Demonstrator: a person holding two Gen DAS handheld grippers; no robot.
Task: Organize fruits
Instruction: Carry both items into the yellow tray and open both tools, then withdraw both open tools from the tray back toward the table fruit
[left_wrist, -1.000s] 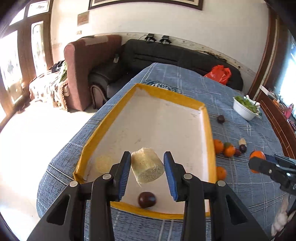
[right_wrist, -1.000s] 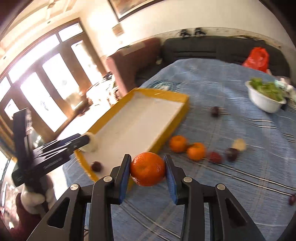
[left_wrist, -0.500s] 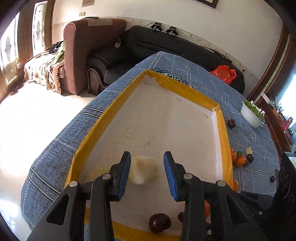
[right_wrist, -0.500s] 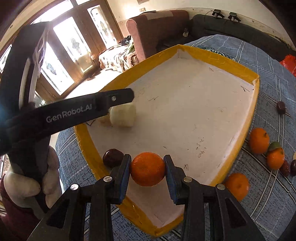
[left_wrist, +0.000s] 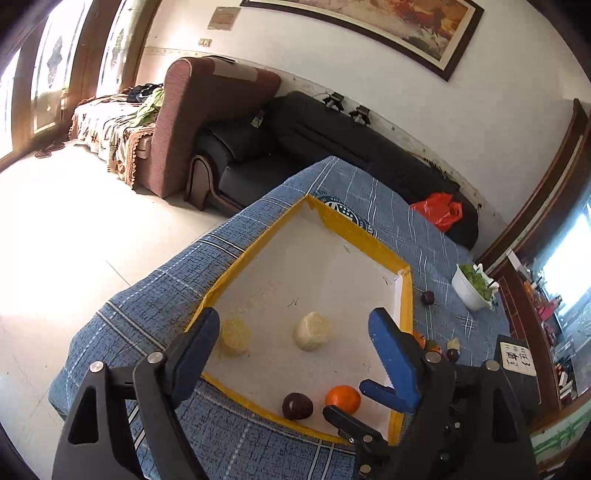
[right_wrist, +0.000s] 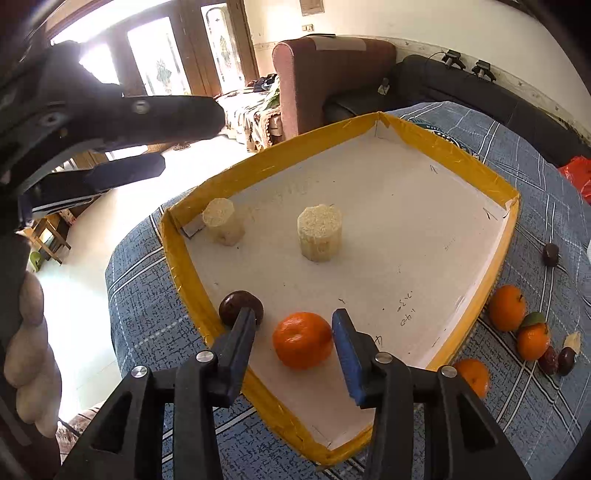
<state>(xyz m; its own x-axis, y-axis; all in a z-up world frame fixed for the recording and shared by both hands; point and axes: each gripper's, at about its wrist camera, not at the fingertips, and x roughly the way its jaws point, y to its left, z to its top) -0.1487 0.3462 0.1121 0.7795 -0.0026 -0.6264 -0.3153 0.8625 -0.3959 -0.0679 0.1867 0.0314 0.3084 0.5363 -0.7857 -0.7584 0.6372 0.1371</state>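
A white tray with a yellow rim (left_wrist: 258, 243) (right_wrist: 184, 266) lies on the blue checked tablecloth. Inside it stand two pale cylindrical chunks (left_wrist: 312, 330) (left_wrist: 234, 338), also seen from the right wrist (right_wrist: 319, 232) (right_wrist: 221, 221). A dark plum (right_wrist: 236, 308) and an orange (right_wrist: 302, 339) rest at the tray's near end. My left gripper (left_wrist: 293, 325) hangs above the tray, its jaws opening wide and holding nothing. My right gripper (right_wrist: 293, 321) straddles the orange with its jaws opening. A gap shows beside the left pad, and the orange sits on the tray floor.
Loose on the cloth to the right of the tray lie three oranges (right_wrist: 508, 308) (right_wrist: 532, 341) (right_wrist: 472, 376) and some dark fruits (right_wrist: 550, 254) (right_wrist: 565, 362). A white bowl of greens (left_wrist: 472, 291) stands further back, with a red bag (left_wrist: 437, 214) on the dark sofa behind.
The left jaws spread and let go of the pale chunk, which now stands in the tray, and that gripper drew back. The right gripper brought the orange down onto the tray floor and loosened.
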